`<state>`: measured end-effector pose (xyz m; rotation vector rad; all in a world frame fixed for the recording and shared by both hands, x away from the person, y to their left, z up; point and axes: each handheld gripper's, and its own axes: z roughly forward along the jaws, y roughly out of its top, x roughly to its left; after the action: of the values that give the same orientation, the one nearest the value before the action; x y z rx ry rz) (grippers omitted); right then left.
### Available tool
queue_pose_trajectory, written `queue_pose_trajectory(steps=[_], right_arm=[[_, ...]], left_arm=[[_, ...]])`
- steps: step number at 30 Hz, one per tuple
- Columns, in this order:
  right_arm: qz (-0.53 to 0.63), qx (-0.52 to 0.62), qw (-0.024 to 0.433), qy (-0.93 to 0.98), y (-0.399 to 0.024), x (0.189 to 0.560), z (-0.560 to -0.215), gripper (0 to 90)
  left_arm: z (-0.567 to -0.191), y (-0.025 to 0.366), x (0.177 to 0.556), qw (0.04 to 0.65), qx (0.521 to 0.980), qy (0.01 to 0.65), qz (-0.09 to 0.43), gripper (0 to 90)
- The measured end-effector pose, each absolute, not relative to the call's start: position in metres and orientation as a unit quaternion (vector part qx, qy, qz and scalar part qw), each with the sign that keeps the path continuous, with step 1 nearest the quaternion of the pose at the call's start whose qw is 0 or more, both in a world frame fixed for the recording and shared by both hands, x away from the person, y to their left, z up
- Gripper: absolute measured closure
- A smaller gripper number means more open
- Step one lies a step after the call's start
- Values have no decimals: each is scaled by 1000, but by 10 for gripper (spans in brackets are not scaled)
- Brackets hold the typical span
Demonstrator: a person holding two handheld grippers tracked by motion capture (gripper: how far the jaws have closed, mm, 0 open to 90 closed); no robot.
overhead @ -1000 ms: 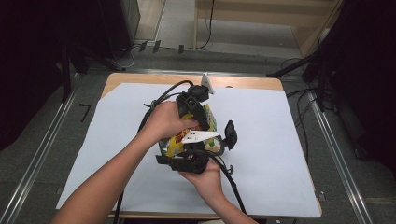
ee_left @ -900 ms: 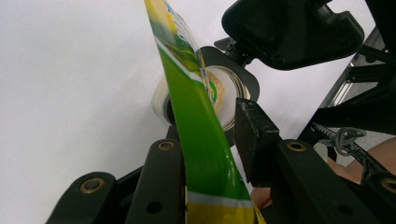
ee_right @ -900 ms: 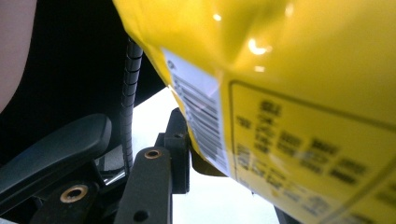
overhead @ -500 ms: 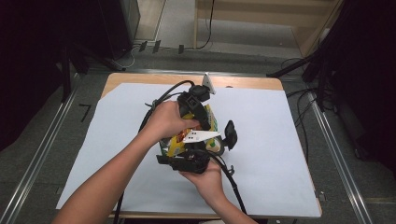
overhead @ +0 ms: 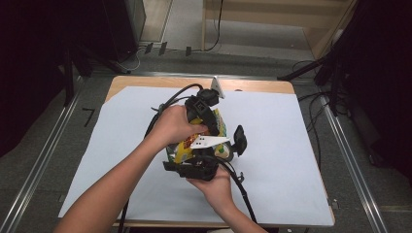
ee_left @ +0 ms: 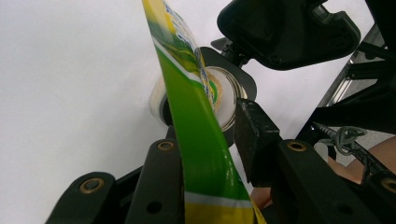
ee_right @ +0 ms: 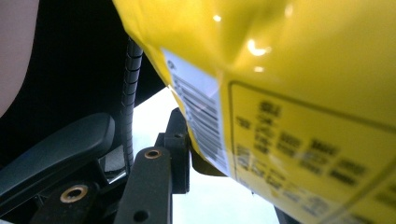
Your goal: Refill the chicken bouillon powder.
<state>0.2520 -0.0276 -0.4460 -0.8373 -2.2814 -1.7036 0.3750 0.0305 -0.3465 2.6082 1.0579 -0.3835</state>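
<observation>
A yellow and green snack bag [overhead: 187, 147] is held up over the middle of the white sheet [overhead: 291, 145], between both grippers. My left gripper [overhead: 209, 130] comes at it from the far side, in the hand at the left. In the left gripper view the bag's green edge [ee_left: 196, 126] runs up between the jaws, which press on it. My right gripper [overhead: 203, 154] reaches in from the near side. In the right gripper view the bag's yellow back with its barcode [ee_right: 280, 93] lies against the left finger [ee_right: 177, 149]; the other finger is hidden.
The white sheet covers a wooden table [overhead: 252, 86]. Black cables [overhead: 240, 189] trail from both grippers over the near edge. Metal rails [overhead: 48, 150] run along both sides of the table. Dark equipment stands at the far corners.
</observation>
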Motion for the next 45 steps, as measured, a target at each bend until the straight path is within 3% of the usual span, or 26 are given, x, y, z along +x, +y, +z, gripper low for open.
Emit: queue_pose_trajectory(steps=[45], right_arm=[[-572, -279, 84, -767, -27, 249, -447, 680]], left_arm=[[-348, 32, 374, 151, 906, 369, -143, 728]])
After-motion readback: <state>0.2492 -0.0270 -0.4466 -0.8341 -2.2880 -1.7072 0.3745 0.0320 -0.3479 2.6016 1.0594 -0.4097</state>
